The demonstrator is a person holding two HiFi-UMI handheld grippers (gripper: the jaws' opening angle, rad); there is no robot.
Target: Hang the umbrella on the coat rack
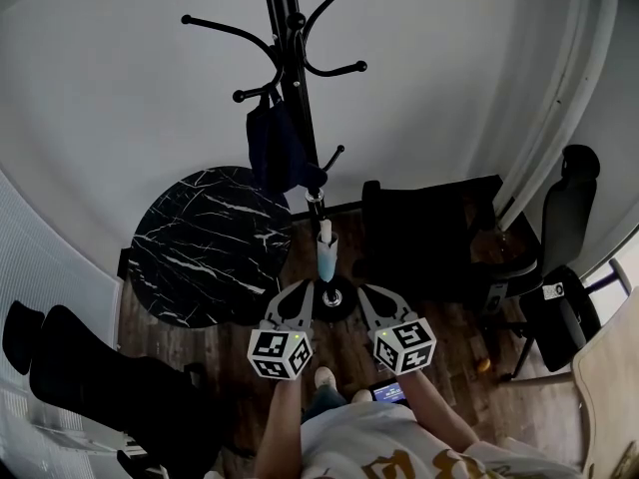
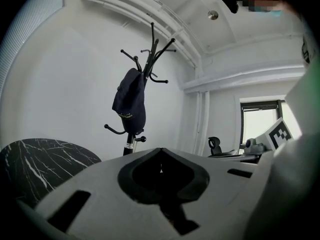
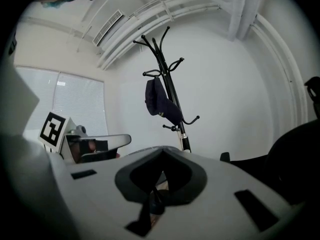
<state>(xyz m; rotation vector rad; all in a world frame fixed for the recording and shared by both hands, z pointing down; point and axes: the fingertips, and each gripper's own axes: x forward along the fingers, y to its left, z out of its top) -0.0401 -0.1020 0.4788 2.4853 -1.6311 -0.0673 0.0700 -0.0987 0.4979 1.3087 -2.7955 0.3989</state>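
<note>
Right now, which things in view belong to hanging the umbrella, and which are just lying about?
For the job:
light blue umbrella, standing at the rack's foot
coat rack
left gripper and right gripper, both shut and empty

Just lying about:
dark cap hanging on the rack
black marble table
dark armchair
office chair

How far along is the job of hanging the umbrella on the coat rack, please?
Nothing looks done yet. The light blue umbrella stands by the foot of the coat rack, whose hooks carry only a dark cap. Nothing is in hand: left gripper and right gripper are shut and empty. Left: grasp it and hang it.
</note>
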